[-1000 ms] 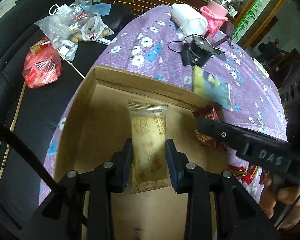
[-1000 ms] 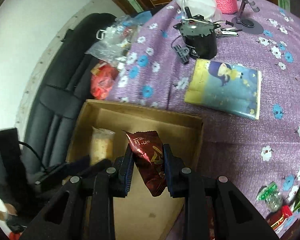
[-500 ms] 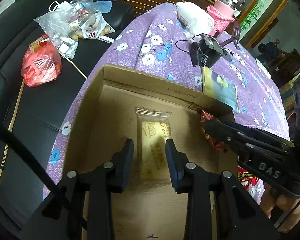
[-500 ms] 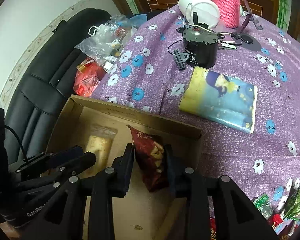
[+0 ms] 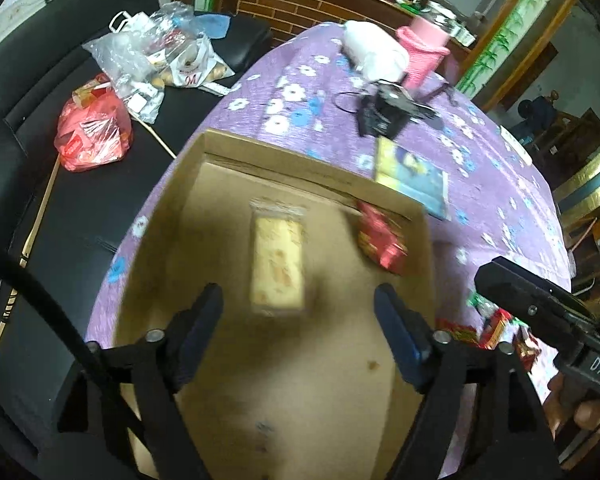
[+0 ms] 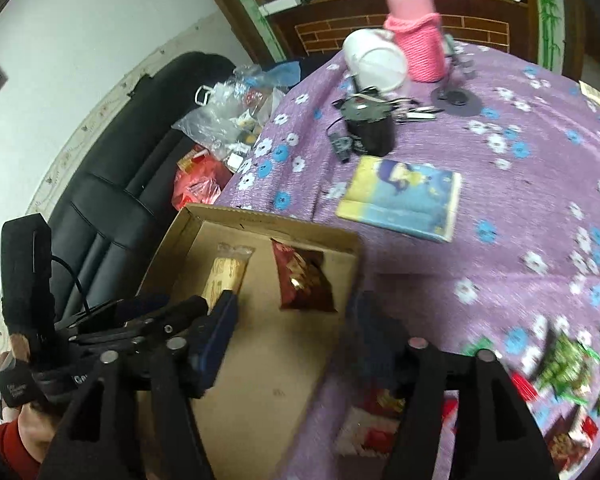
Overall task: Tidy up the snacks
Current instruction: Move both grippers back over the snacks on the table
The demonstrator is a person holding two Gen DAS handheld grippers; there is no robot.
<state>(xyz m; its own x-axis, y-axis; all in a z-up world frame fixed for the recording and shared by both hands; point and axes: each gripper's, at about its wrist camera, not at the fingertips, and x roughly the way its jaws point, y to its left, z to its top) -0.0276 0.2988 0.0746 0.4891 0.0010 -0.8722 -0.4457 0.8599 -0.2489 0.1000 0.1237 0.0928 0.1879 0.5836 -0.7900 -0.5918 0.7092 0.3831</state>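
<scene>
Now left claw (image 5: 298, 312) released biscuit (image 5: 277, 266) | right claw (image 6: 290, 330) released red packet (image 6: 304, 280)

A round table under a purple cloth printed with white and blue flowers (image 6: 500, 240) fills most of both views. Just beside it stands a black leather sofa (image 5: 40, 92), its seat strewn with clear plastic bags (image 5: 156, 60) and a red plastic bag (image 5: 94, 136). Behind the sofa rises a plain white wall (image 6: 80, 40) with a patterned border strip low along it. Beyond the table is a dark wooden cabinet with a brick-pattern front (image 6: 472, 24), its top crowded with small items, flanked by wooden framing painted with green bamboo (image 5: 496, 36)
</scene>
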